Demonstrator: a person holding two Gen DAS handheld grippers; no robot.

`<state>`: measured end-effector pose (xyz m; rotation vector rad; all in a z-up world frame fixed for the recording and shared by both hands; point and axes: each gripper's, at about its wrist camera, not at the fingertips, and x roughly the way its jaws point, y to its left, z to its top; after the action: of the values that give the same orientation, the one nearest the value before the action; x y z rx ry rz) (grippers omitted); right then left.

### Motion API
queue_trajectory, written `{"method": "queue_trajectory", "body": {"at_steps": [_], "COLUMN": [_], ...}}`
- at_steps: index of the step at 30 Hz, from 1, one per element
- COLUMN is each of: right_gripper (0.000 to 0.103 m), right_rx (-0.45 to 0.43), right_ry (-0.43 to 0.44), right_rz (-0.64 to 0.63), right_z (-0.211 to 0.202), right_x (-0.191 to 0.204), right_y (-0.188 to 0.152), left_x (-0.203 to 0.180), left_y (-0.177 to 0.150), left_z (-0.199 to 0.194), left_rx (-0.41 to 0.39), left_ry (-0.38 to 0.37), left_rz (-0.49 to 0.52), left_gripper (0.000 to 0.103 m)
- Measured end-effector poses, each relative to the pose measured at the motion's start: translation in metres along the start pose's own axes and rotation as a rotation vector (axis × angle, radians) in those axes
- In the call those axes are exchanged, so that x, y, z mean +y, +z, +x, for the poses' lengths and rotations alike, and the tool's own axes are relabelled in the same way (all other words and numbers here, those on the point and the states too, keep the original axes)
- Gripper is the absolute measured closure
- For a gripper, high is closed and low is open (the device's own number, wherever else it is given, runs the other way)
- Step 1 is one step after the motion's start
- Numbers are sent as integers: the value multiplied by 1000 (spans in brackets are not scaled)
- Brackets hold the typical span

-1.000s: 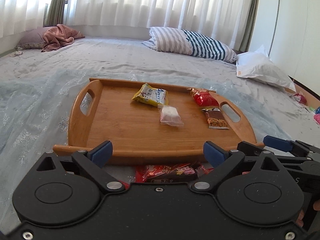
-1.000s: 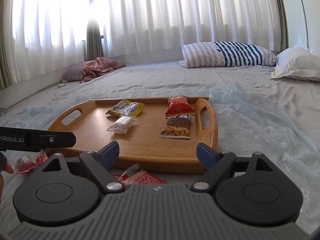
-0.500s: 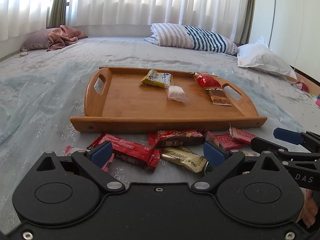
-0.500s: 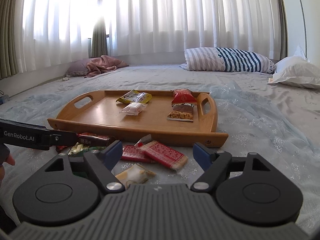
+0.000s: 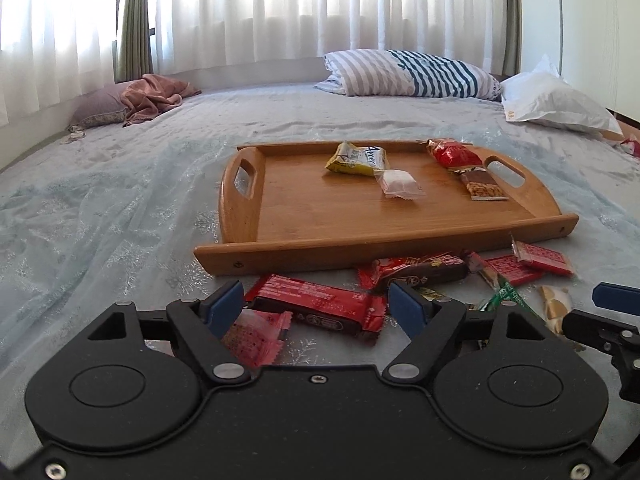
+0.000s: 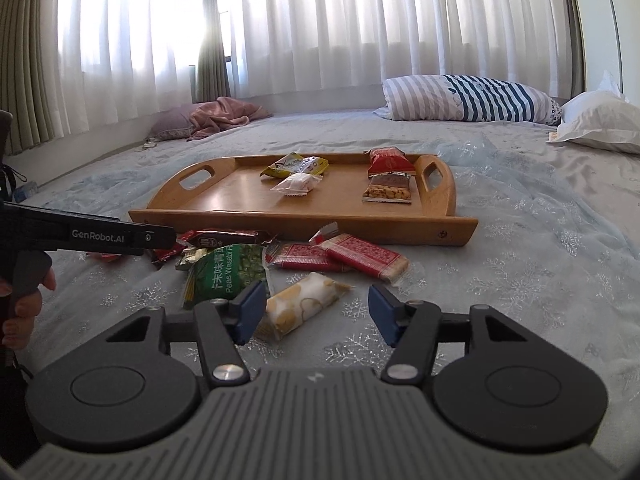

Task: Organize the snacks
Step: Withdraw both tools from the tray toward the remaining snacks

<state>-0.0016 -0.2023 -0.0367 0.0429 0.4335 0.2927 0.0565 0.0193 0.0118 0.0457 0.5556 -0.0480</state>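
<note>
A wooden tray (image 5: 304,216) (image 6: 248,196) lies on the bed and holds several snacks: a yellow packet (image 5: 358,159), a white packet (image 5: 398,183), a red packet (image 5: 452,155) and a nut bar (image 5: 482,186). Loose snacks lie on the sheet in front of it: a long red bar (image 5: 316,308), a dark bar (image 5: 416,272), red wafers (image 6: 362,256), a green pea bag (image 6: 228,272), a yellow-white packet (image 6: 302,308). My left gripper (image 5: 316,308) is open over the long red bar. My right gripper (image 6: 316,310) is open beside the yellow-white packet.
A striped pillow (image 5: 412,74) and a white pillow (image 5: 556,104) lie at the far right of the bed. A pink blanket (image 5: 154,96) lies at the far left. Curtains hang behind. A small pink packet (image 5: 252,338) lies by my left finger.
Both grippers have pulled back and risen from the tray's front edge. The loose snacks in front of the tray have come into view. Both jaws stay open.
</note>
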Motion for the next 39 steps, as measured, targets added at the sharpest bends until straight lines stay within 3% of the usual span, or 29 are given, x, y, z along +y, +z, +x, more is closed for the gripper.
{"method": "queue_trajectory", "body": {"at_steps": [10, 16, 20, 31, 39], "right_gripper": [39, 39, 39, 41, 57], "right_rx": [15, 16, 9, 7, -35], "right_ry": [-2, -3, -21, -62, -199], "right_rz": [-57, -52, -62, -48, -21], "right_z": [2, 4, 5, 4, -6], "right_x": [16, 16, 17, 12, 6], "right_y": [-6, -7, -7, -6, -3], "left_x": [1, -2, -12, -28, -18], "left_y": [0, 0, -3, -10, -7], "left_z": [29, 26, 18, -11, -30], "left_rx": [33, 48, 53, 89, 84], "left_ry": [24, -25, -40, -166, -209], "left_rz": [73, 77, 131, 166, 68], "left_gripper": [12, 26, 34, 35, 31]}}
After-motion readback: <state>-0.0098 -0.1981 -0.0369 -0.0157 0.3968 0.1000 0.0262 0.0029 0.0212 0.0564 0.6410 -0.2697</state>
